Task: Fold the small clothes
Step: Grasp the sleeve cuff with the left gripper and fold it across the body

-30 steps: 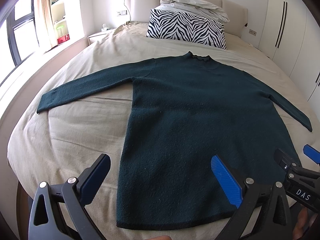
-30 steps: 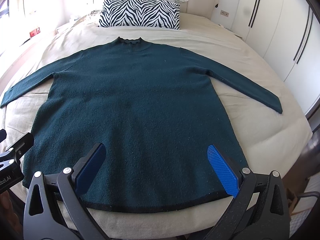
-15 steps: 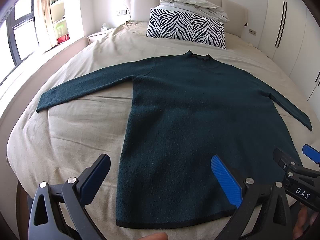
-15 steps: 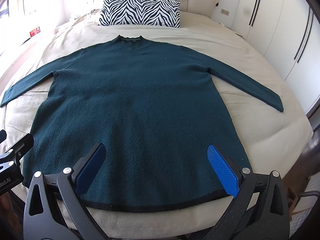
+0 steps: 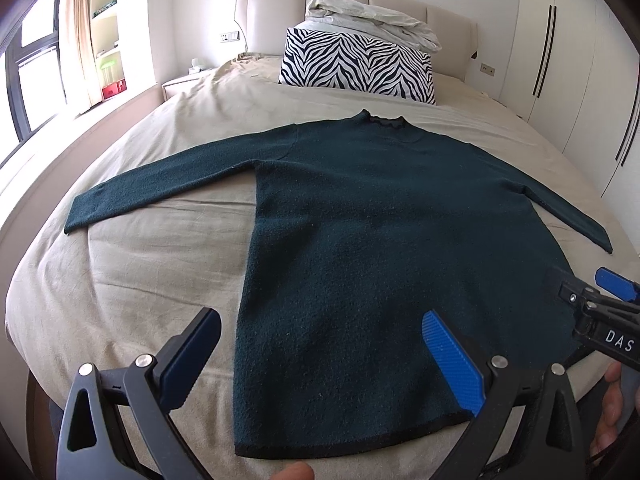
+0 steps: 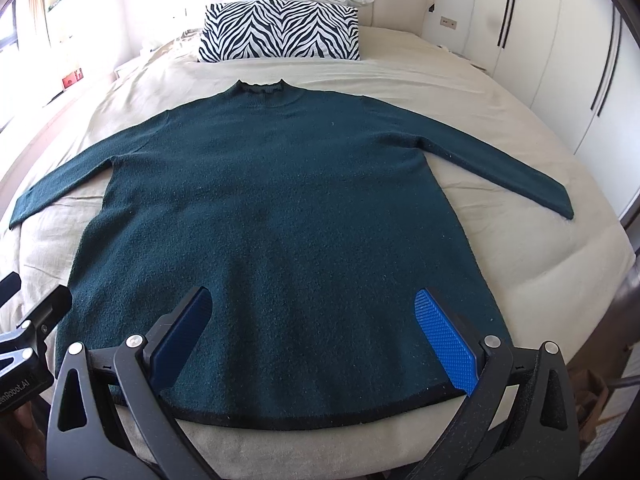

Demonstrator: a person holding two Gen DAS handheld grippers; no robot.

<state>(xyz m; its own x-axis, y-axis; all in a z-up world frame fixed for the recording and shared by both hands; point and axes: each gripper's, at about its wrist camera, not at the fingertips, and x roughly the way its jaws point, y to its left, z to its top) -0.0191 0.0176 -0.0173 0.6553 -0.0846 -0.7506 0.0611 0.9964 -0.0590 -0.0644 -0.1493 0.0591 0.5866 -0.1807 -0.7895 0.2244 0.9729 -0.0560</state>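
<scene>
Jaws spread on both grippers above flat sweater [image 6: 280,220].

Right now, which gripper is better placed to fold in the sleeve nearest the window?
Probably the left gripper: it hangs open over the sweater's window-side edge, nearer that sleeve. The right gripper, also open, sits mid-hem.

In the left wrist view the right gripper [image 5: 608,300] is cut off by the right edge, so how its jaws stand cannot be told there. In the right wrist view the left gripper [image 6: 24,320] is cropped at the left edge. The sweater [image 6: 280,220] has hem corners hidden behind the near gripper bodies. Items on the shelf [image 5: 105,16] are too small to identify.
</scene>
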